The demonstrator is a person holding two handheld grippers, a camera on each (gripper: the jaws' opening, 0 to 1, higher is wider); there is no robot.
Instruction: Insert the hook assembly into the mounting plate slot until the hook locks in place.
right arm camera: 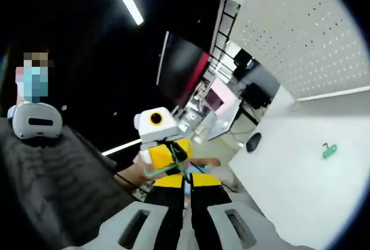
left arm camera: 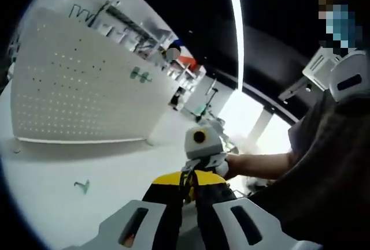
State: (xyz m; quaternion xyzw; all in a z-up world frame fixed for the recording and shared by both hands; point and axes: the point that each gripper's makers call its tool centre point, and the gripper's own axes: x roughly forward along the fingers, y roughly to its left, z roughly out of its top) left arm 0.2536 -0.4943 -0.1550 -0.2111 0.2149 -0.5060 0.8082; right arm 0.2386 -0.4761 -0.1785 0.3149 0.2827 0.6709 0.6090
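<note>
Pegboard (left arm camera: pixel 81 82) upper left has one green hook (left arm camera: pixel 140 76) on; both grippers (left arm camera: pixel 189 189) (right arm camera: pixel 186 189) pinch one green hook (right arm camera: pixel 167 166) mid-frame, insertion not started, spare hook (right arm camera: pixel 329 150) right

You face a white tabletop (left arm camera: pixel 52 175) under a dark ceiling with a long light strip (left arm camera: pixel 237 25); shelving (left arm camera: pixel 139 33) stands behind.

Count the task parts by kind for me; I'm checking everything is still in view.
Green hooks lying loose on the table: 1
Green hooks mounted on the pegboard: 1
White pegboards: 1
Green hooks between both grippers' jaws: 1
Total: 4
</note>
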